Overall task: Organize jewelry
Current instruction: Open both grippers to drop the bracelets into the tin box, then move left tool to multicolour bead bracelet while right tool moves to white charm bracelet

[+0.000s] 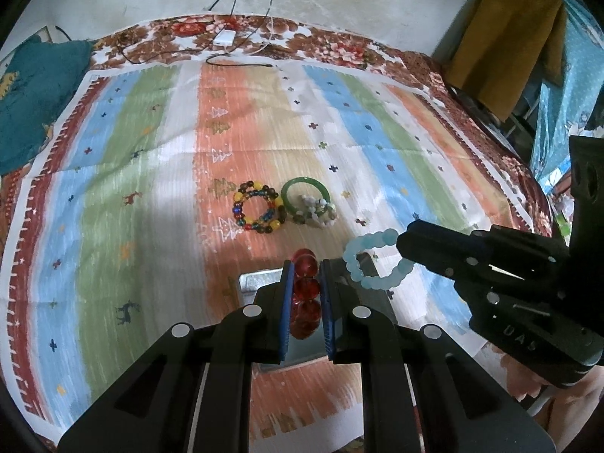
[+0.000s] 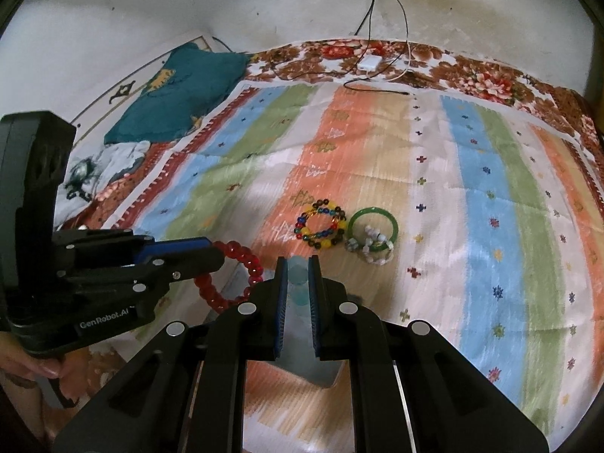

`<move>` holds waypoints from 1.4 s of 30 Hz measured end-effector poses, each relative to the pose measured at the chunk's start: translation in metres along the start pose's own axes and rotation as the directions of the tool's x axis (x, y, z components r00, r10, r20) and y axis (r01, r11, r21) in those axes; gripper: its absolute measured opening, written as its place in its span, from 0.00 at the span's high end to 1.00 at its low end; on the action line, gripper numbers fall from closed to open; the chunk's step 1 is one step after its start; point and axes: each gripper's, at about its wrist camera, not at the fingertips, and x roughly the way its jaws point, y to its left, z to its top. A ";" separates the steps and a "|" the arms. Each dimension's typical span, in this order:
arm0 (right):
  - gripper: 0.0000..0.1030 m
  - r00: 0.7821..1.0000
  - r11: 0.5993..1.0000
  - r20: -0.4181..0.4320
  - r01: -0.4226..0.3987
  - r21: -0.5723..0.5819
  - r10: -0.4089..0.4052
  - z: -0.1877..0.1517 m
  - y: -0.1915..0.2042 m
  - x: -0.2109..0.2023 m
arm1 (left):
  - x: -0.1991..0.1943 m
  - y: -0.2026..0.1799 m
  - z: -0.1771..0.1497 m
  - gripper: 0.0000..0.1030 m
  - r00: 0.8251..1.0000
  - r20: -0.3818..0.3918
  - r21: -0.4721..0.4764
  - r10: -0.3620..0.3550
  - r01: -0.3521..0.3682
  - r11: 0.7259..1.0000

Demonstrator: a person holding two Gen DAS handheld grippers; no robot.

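- The red bead bracelet (image 1: 304, 290) is pinched between the blue pads of the left hand-held gripper (image 1: 306, 275), its free loop hanging in the air above a shallow grey tray (image 1: 252, 281) at the near edge of the striped cloth (image 1: 151, 173).
- The pale blue bead bracelet (image 1: 372, 264) is clamped in the right hand-held gripper (image 2: 297, 275), just right of the red one and likewise off the cloth.
- Judgement: both pieces look bound for the tray. Lower each until the beads rest on the tray floor before easing the jaws apart, so the loop does not bounce out.
- Keep the two loops apart on the way down; elastic bead strings snag on each other easily.
- Set one down first, then the other beside it.
- Farther off, mid-cloth, wait the multicoloured bead bracelet (image 1: 258, 207), the green bangle (image 1: 302, 192) just to its right and a pale stone bracelet (image 1: 319, 213) lying across the bangle's near rim.
- The bed (image 1: 339, 49) gives underneath, so place gently.
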 end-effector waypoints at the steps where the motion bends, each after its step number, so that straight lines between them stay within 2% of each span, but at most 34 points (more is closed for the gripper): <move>1: 0.88 1.000 1.000 -0.006 -0.003 -0.003 0.002 -0.001 0.001 0.001 | 0.001 0.000 -0.001 0.87 1.000 -0.007 -0.001 0.003 -0.003 1.000; 4: 0.88 1.000 1.000 -0.019 -0.003 0.016 0.003 -0.004 -0.002 0.003 | 0.004 -0.001 -0.005 0.87 1.000 -0.029 -0.003 0.010 -0.010 1.000; 6: 0.88 0.999 1.000 -0.037 -0.005 0.021 0.006 -0.004 -0.004 0.007 | 0.005 -0.001 -0.004 0.79 1.000 -0.029 -0.005 0.008 -0.008 1.000; 7: 0.84 0.999 1.000 -0.038 0.006 0.025 -0.005 -0.004 -0.006 0.008 | 0.004 0.000 -0.005 0.72 1.000 -0.025 -0.005 0.010 -0.010 1.000; 8: 0.75 0.999 0.999 -0.038 0.017 0.028 -0.016 -0.004 -0.008 0.009 | 0.004 0.002 -0.005 0.69 1.000 -0.017 -0.012 0.016 -0.016 1.000; 10: 0.65 0.999 0.998 -0.037 0.034 0.047 -0.033 -0.003 -0.014 0.011 | 0.005 0.006 -0.003 0.68 1.000 -0.016 -0.027 0.026 -0.027 0.999; 17: 0.53 0.996 0.992 -0.061 0.078 0.100 -0.073 0.005 -0.034 0.025 | 0.018 0.029 0.005 0.55 0.998 -0.031 -0.095 0.059 -0.062 0.994; 26: 0.52 0.988 0.987 -0.114 0.115 0.116 -0.102 0.016 -0.047 0.050 | 0.036 0.035 0.019 0.46 0.998 -0.036 -0.112 0.045 -0.049 0.993; 34: 0.48 0.981 0.980 -0.152 0.142 0.137 -0.121 0.018 -0.067 0.068 | 0.064 0.045 0.029 0.38 0.991 -0.090 -0.089 0.094 -0.102 0.991; 39: 0.48 0.980 0.979 -0.162 0.142 0.146 -0.118 0.023 -0.074 0.079 | 0.082 0.063 0.036 0.37 0.990 -0.125 -0.145 0.063 -0.081 0.986; 42: 0.47 0.975 0.978 -0.179 0.155 0.140 -0.129 0.026 -0.078 0.089 | 0.091 0.065 0.040 0.37 0.989 -0.137 -0.149 0.061 -0.081 0.986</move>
